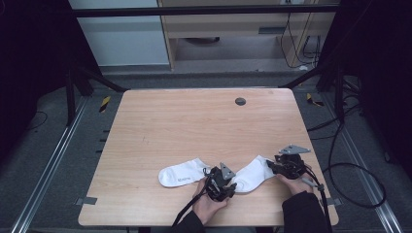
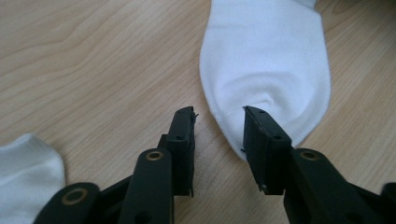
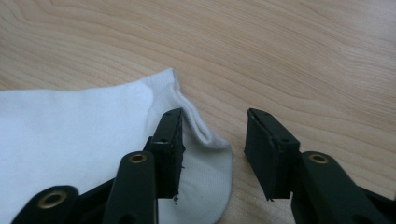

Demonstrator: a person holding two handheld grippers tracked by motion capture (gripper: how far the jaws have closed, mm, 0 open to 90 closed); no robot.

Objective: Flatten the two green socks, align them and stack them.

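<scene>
Both of our grippers sit at the near edge of the wooden table (image 1: 160, 121), each held in a hand coming up from the bottom of the high view. Our left gripper (image 1: 221, 182) has its jaws parted over the rounded end of the right-hand white sock (image 1: 250, 174); in the left gripper view (image 2: 219, 126) one jaw presses down on the fabric, which puckers into a small fold at the tip, while the other jaw stands on bare wood just beside the sock's edge. The jaws have not closed on anything.

Our right gripper (image 1: 286, 164) rests at the other end of that same sock. In the right gripper view (image 3: 212, 135) its jaws are also apart: one sits on the ribbed cuff, where the edge is folded up into a ridge, and the other stands clear on the wood beside it.

A little further left lies a second white sock (image 1: 183, 174), flat on the table with grey lettering on it that we cannot read; its end touches or nearly touches our left gripper, and a corner of it appears at the lower left of the left gripper view (image 2: 28, 172).

Toward the far side of the table is a small dark round cap (image 1: 240, 101). Beyond the table, cables (image 1: 354, 170) trail over the grey floor at right.
</scene>
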